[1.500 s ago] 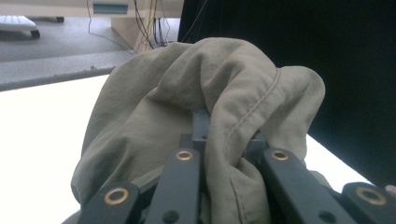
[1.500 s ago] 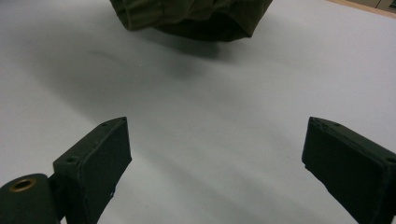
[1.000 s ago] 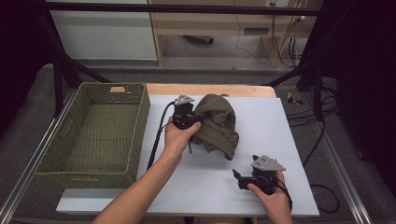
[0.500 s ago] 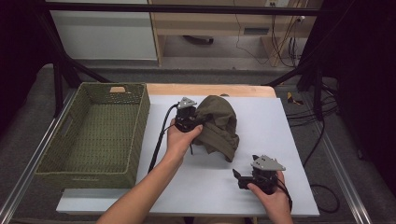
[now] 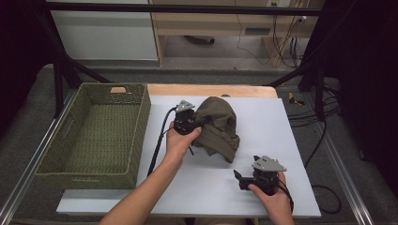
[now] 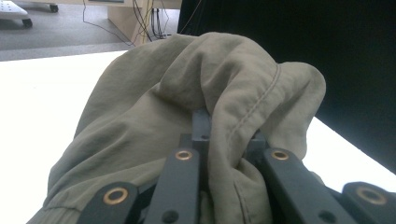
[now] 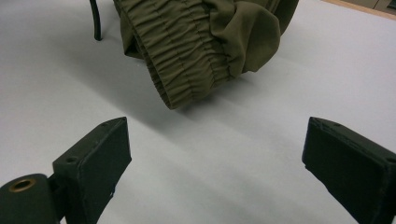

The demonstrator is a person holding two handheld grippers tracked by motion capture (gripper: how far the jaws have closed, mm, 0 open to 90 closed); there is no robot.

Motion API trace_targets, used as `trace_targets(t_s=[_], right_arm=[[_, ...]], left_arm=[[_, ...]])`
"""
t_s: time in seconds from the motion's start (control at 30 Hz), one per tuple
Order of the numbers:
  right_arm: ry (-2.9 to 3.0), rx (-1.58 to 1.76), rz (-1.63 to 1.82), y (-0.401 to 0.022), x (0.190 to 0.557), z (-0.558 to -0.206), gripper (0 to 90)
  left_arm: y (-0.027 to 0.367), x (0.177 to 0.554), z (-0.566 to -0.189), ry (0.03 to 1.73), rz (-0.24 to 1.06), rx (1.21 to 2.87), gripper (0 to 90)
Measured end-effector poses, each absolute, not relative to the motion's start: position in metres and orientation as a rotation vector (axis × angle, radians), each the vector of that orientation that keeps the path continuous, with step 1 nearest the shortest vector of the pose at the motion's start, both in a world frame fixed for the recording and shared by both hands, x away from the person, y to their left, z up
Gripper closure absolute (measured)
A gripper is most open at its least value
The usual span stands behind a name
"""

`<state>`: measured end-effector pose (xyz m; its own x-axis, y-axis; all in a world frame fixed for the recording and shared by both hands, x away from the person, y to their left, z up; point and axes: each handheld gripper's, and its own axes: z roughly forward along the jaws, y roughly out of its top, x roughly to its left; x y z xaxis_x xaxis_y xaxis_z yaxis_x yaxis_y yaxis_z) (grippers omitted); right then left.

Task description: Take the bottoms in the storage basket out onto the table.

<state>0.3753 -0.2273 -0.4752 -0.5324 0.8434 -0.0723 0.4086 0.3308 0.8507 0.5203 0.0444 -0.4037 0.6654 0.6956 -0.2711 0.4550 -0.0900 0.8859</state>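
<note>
In the high view, a woven green basket (image 5: pixel 94 133) stands at the left edge of the white worktop (image 5: pixel 263 136), and nothing lies in it; its bare woven floor shows through to all four walls. Just right of the basket, near the middle of the worktop, lies a crumpled olive-green garment (image 5: pixel 218 129). The left gripper (image 5: pixel 187 123) is at the garment's left side, its tip against the cloth, with a black cable (image 5: pixel 157 147) trailing back along the forearm. The right gripper (image 5: pixel 244 178) rests low near the front edge of the worktop, apart from the garment and pointing left.

In the left gripper view, the two black jaws are closed tight on a fold of the garment (image 6: pixel 187 107); the cloth bunches up over and between them, a stitched seam running down beside the pinch.

In the right gripper view, the jaws stand wide apart with nothing between them but bare worktop (image 7: pixel 210 163). Ahead lies the garment's gathered, elastic hem (image 7: pixel 187 51), clear of both jaws, and the black cable (image 7: pixel 95 21) touches down beside it.
</note>
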Motion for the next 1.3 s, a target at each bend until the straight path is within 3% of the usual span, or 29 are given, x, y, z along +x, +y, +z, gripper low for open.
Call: trace_targets(t_s=[1.3], right_arm=[[2.088, 1.093, 1.119, -0.228, 0.375, -0.475, 8.2]], left_arm=[[0.034, 0.527, -0.427, 0.957, 0.256, 1.747, 81.0]])
